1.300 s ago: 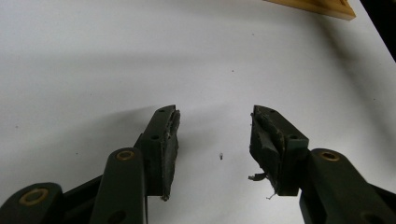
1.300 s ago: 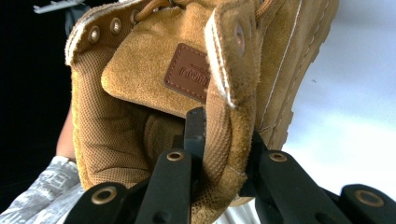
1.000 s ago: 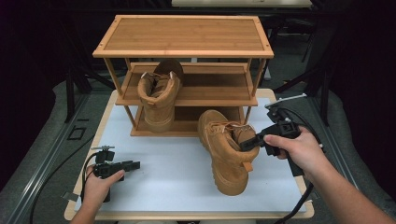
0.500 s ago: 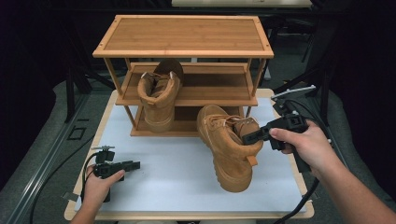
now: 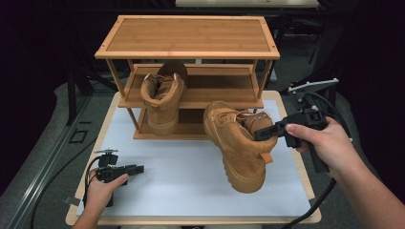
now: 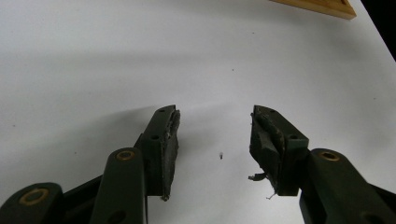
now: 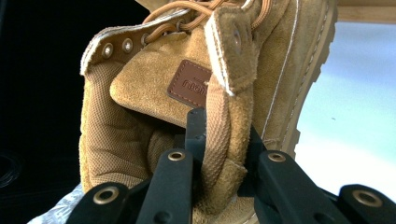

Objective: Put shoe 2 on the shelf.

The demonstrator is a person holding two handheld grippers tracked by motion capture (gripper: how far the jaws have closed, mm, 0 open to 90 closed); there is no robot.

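Two claws in play. Your right claw [image 5: 263, 134] clamped on heel collar of tan boot [image 5: 234, 143], pull loop between pads: grip at back lets boot hang toe-down, tilted, sole edge near white counter [image 5: 181, 191], just before rack [image 5: 191, 52]. Second boot [image 5: 162, 102] sits on rack's middle shelf. Your left claw [image 6: 215, 135] wide, empty, resting on counter, well apart, likely kept out of way.

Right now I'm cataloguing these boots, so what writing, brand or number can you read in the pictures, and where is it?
Brown leather patch inside the collar of the held boot: embossed letters, seen at an angle and too blurred to read for certain.
Boot on the shelf, wooden rack, white table top: no writing to be seen.
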